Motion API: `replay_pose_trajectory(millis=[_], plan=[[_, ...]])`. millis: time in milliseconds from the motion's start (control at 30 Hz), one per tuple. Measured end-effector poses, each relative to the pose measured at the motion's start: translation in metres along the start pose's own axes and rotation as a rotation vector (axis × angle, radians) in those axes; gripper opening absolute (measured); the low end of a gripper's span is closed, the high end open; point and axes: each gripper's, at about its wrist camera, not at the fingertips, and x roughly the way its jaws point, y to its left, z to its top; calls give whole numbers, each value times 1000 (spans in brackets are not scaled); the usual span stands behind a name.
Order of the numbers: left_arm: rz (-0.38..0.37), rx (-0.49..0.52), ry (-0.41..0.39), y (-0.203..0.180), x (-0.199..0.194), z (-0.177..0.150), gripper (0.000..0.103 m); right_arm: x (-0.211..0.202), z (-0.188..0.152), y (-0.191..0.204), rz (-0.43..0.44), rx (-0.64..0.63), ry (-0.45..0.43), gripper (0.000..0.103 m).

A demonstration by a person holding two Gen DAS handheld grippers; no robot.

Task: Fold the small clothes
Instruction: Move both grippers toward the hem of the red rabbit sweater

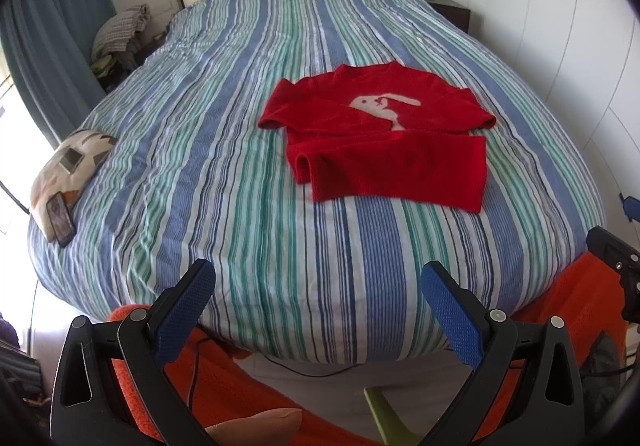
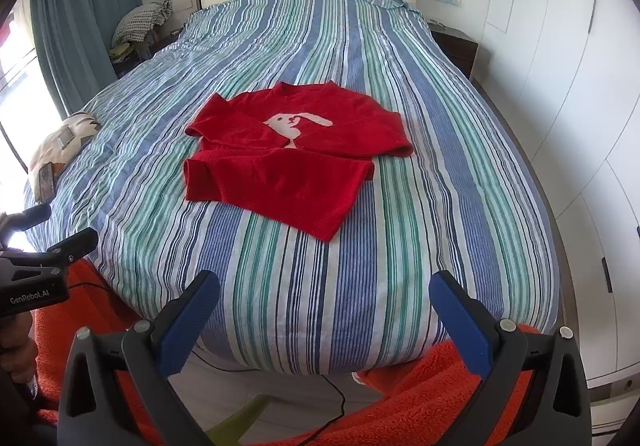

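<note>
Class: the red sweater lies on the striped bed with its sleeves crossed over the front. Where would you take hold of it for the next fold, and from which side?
Probably grip the red sweater at its near hem corners, coming from the foot of the bed. That edge lies flat, free and closest.

Matt knitted red sweater (image 2: 280, 162) on striped woven cotton bedcover (image 2: 400, 246).

Both claws tilt downward with jaws spread wide and nothing between them: the left claw (image 1: 316, 282) and the right claw (image 2: 324, 292).
</note>
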Motion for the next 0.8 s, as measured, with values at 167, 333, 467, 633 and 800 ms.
replay_pose_trajectory(millis=[167,333,467,633,800], plan=[[-2,-6,20,1,4,-1,103,0,-1,0,1,0,1,103],[-15,-13,47,1,8,-3,103,0,-1,2,4,-1,4,103],[-20,-17,59,0,10,-3,103,3,0,3,5,0,10,103],[-28,-17,59,0,9,-2,103,4,1,3,7,-1,11,103],[-32,-13,60,0,10,-1,103,5,-1,4,6,1,13,103]])
